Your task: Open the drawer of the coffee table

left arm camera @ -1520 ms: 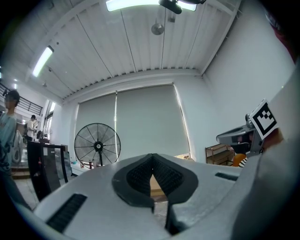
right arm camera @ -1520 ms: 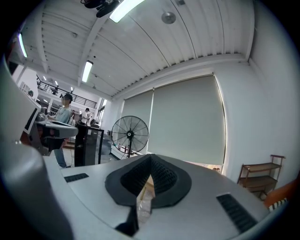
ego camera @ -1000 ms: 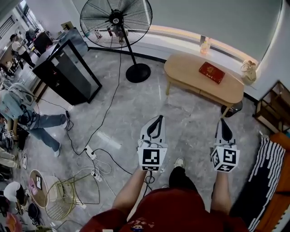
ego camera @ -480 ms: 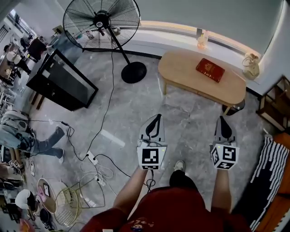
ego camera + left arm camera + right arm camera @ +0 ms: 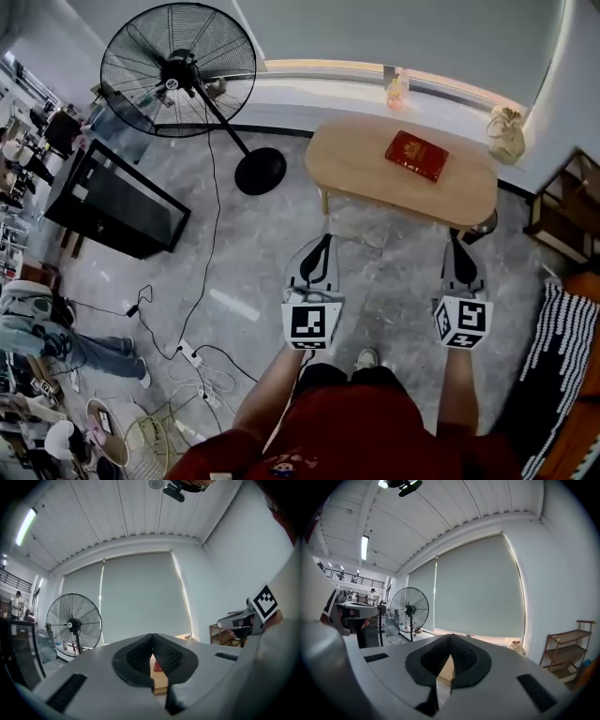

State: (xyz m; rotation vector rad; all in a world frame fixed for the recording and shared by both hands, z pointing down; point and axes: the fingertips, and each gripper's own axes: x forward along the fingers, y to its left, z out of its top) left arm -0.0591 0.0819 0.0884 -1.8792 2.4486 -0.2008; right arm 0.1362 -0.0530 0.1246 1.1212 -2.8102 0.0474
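Observation:
The coffee table (image 5: 356, 169) is a light wooden oval with a red book (image 5: 416, 156) on it, standing under the window. I can make out no drawer front from above. My left gripper (image 5: 323, 242) is shut and empty, pointing at the table's left end from a short way off over the floor. My right gripper (image 5: 457, 246) is also shut and empty, just short of the table's right end. In the left gripper view the table (image 5: 160, 682) shows through the gap under the closed tips (image 5: 152, 637). The right gripper view frames the table (image 5: 445, 666) the same way.
A tall standing fan (image 5: 178, 70) is at the back left, its base (image 5: 260, 171) near the table. A black cabinet (image 5: 112, 202), floor cables with a power strip (image 5: 187, 352), a wooden shelf (image 5: 562, 216) and a striped cushion (image 5: 562, 347) ring the area. A person (image 5: 42, 328) stands far left.
Both grippers have travelled forward together towards the coffee table, which now lies closer to their tips. The fan and cabinet have slid left in view.

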